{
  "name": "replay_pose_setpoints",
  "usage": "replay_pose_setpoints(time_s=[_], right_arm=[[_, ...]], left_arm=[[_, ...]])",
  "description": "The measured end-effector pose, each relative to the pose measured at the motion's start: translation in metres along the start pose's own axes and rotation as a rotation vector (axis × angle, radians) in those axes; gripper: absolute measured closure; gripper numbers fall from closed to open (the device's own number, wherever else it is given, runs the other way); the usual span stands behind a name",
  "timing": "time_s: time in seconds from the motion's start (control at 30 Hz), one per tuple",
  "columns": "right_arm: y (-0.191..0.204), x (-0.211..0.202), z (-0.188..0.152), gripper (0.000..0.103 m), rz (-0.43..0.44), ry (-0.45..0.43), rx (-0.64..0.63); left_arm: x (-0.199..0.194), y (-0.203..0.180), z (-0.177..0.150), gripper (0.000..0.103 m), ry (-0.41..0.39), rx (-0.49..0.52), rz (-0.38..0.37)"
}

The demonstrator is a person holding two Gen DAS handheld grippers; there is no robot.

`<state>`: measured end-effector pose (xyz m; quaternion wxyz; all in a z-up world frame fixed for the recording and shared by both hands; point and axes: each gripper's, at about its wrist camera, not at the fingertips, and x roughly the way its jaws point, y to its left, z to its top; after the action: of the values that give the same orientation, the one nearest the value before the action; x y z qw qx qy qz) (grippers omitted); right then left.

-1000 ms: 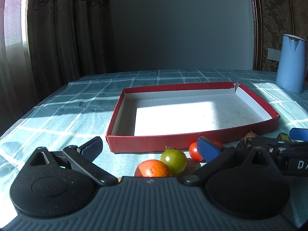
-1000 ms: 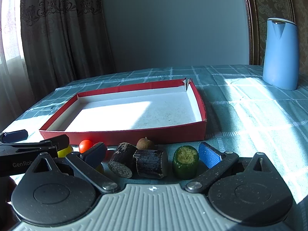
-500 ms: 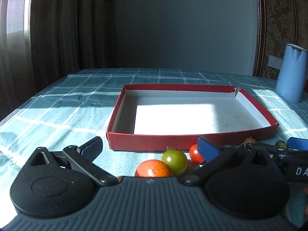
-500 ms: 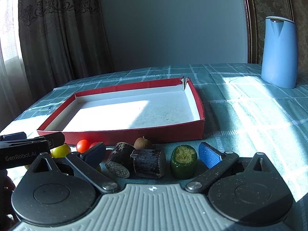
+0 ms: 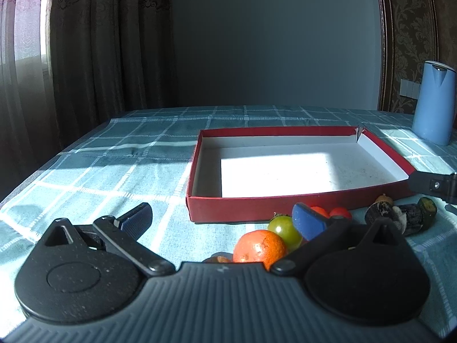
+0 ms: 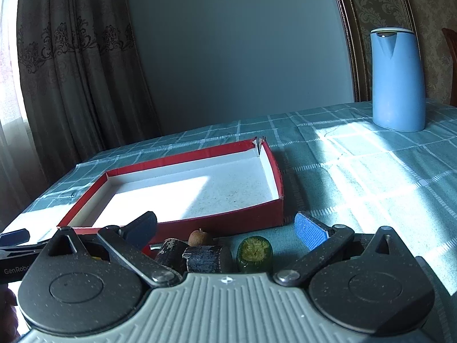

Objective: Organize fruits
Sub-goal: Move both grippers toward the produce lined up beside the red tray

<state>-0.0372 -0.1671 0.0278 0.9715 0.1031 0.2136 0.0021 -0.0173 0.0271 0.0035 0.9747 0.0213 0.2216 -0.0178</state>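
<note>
While sun stripes the woven checked tablecloth (image 5: 137, 154), the shallow red cardboard tray (image 5: 257, 204) with its speckled white floor sits nearer the right of the left view than a second ago. Both grippers, left (image 5: 222, 217) and right (image 6: 225, 225), gape wide, holding nothing. Before the tray's front wall lie a dimpled orange (image 5: 260, 247), a glossy green tomato (image 5: 284, 228) and a stubby green cylinder (image 6: 254, 253).

Tray (image 5: 257, 200) on tablecloth (image 5: 114, 171). Fruits lay near its front wall: orange (image 5: 260, 247) leftmost, tomato (image 5: 284, 228) beside it, cane pieces (image 5: 400, 220) right. Jug (image 5: 435, 103) stood far right.
</note>
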Motion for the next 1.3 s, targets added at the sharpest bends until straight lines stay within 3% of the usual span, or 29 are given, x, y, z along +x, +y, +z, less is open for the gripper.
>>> replay_pose_setpoints(time_s=[0.17,0.27,0.37,0.57,0.87,1.17,1.3], right_arm=[[0.006,0.001,-0.002,0.0,-0.007,0.006,-0.038],[0.008,0.001,-0.003,0.0,-0.001,0.008,-0.049],[0.007,0.001,-0.003,0.0,0.009,0.008,-0.046],[0.007,0.001,-0.003,0.0,0.012,0.013,-0.042],[0.008,0.002,-0.003,0.0,0.023,0.025,-0.042],[0.001,0.005,-0.001,0.0,0.01,0.035,-0.01],[0.001,0.004,-0.002,0.0,0.019,0.036,-0.008]], left_arm=[[-0.003,0.001,-0.003,0.0,0.007,0.027,-0.016],[-0.012,0.01,-0.009,0.0,-0.033,0.029,-0.013],[-0.017,0.017,-0.011,0.0,-0.029,0.018,-0.049],[-0.026,0.009,-0.018,0.0,-0.04,0.099,-0.059],[-0.03,0.014,-0.027,0.0,0.02,0.173,-0.03],[-0.02,0.011,-0.024,0.0,0.061,0.225,-0.108],[-0.018,0.009,-0.024,0.0,0.068,0.228,-0.077]])
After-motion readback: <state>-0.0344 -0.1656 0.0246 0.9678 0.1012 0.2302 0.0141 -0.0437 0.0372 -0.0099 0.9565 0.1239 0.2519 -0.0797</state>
